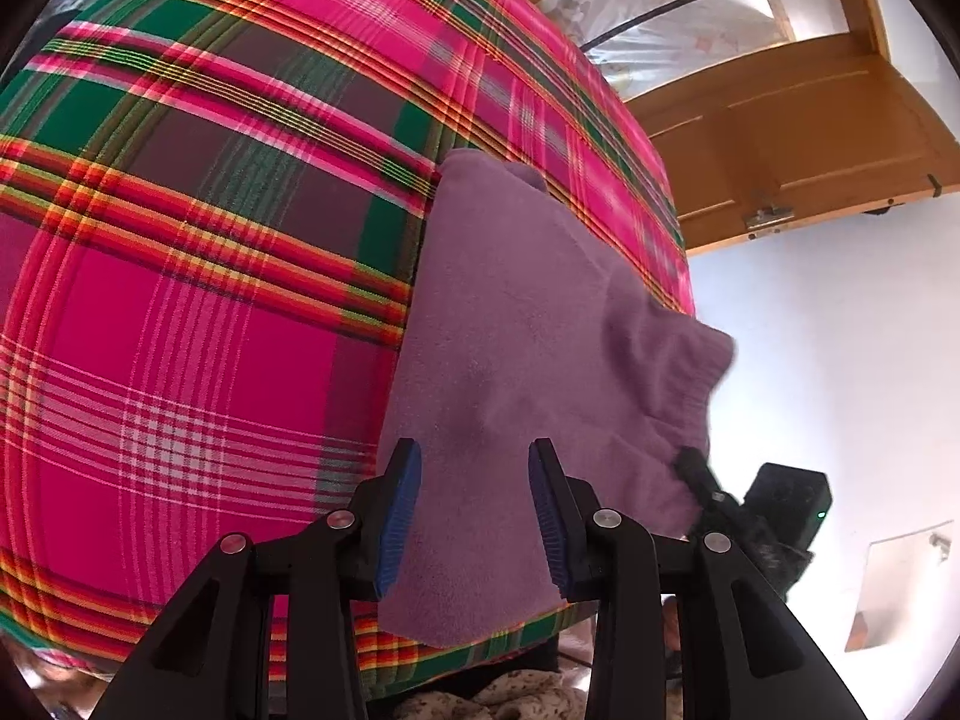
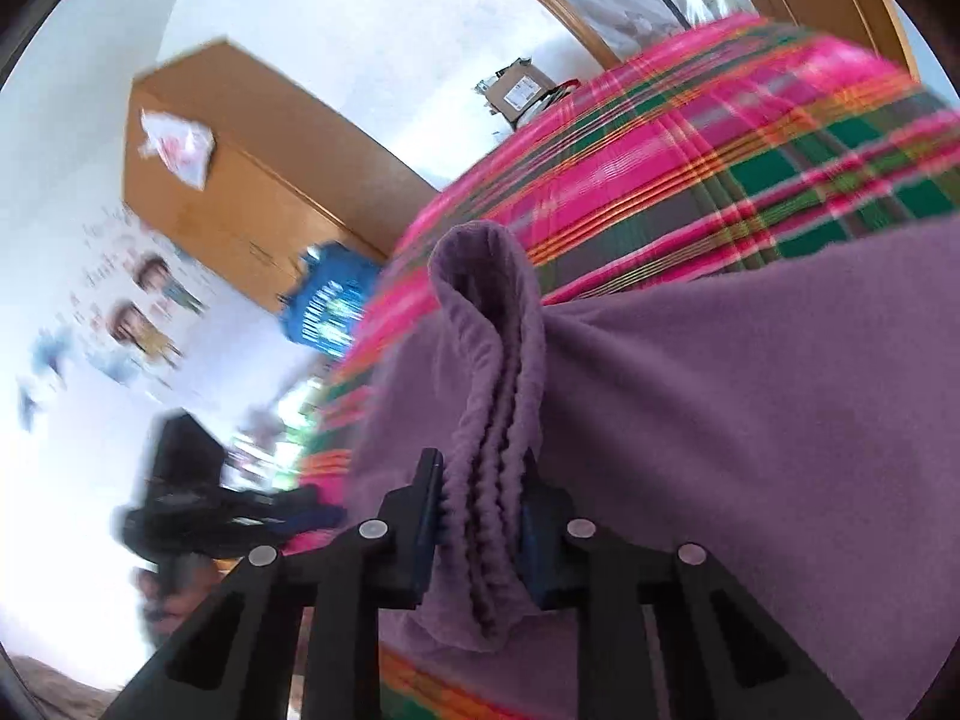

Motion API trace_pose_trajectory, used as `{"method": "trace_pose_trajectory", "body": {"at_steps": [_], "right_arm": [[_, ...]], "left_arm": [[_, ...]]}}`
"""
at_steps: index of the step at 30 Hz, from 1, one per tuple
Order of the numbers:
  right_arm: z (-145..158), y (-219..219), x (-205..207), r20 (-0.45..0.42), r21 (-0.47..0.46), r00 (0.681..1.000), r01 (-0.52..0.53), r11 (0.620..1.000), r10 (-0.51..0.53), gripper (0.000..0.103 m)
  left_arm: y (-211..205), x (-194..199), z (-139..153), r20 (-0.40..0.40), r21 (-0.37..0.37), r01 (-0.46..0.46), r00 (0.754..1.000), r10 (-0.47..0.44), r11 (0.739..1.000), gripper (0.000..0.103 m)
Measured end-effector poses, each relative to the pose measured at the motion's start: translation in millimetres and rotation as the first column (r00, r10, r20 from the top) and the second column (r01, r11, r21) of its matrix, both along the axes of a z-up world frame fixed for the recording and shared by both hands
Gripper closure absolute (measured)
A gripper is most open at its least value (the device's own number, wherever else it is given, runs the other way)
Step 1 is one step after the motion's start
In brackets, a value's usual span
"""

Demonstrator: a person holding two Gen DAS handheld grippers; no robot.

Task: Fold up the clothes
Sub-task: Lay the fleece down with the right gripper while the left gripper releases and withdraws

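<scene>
A purple fleece garment lies on a bed under a pink, green and orange plaid cover, near its right edge. My left gripper is open just above the garment's near part, and the cloth lies flat between its blue pads. The right gripper grips the garment's right edge. In the right wrist view my right gripper is shut on a bunched, several-layer fold of the garment, which stands up from the jaws. The left gripper is a dark blur at the left.
A wooden door and a white wall stand past the bed's right edge. A wooden cupboard, a blue item and a cardboard box lie beyond the plaid cover. Patterned fabric shows below the bed's near edge.
</scene>
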State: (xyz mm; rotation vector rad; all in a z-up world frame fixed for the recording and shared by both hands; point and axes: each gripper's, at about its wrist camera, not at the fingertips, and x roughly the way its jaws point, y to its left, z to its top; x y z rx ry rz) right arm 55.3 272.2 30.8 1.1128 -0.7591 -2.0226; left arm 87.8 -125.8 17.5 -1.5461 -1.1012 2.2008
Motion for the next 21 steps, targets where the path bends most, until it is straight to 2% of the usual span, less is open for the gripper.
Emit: {"method": "trace_pose_trajectory", "body": {"at_steps": [3, 8, 14, 17, 21], "right_arm": [[-1.0, 5.0, 3.7, 0.038, -0.017, 0.999, 0.017, 1.000, -0.016, 0.080], [-15.7, 7.4, -0.2, 0.077, 0.050, 0.994, 0.076, 0.996, -0.079, 0.080], [-20.7, 6.0, 2.4, 0.051, 0.121, 0.992, 0.107, 0.987, -0.114, 0.077], [-13.9, 5.3, 6.8, 0.002, 0.178, 0.994, 0.110, 0.978, -0.112, 0.071], [9.8, 2.1, 9.6, -0.130, 0.256, 0.982, 0.169, 0.952, -0.139, 0.070]], "left_arm": [[0.2, 1.1, -0.6, 0.003, -0.003, 0.006, 1.000, -0.006, 1.000, 0.064], [4.9, 3.5, -0.8, 0.009, -0.014, 0.031, 0.999, -0.031, 0.999, 0.064], [6.3, 8.7, -2.7, 0.017, -0.017, 0.047, 0.999, -0.047, 0.999, 0.064], [8.7, 13.8, -1.6, 0.010, -0.035, 0.062, 0.998, -0.061, 0.997, 0.064], [12.0, 9.2, 1.2, 0.004, -0.048, 0.064, 0.998, -0.064, 0.997, 0.064]]}}
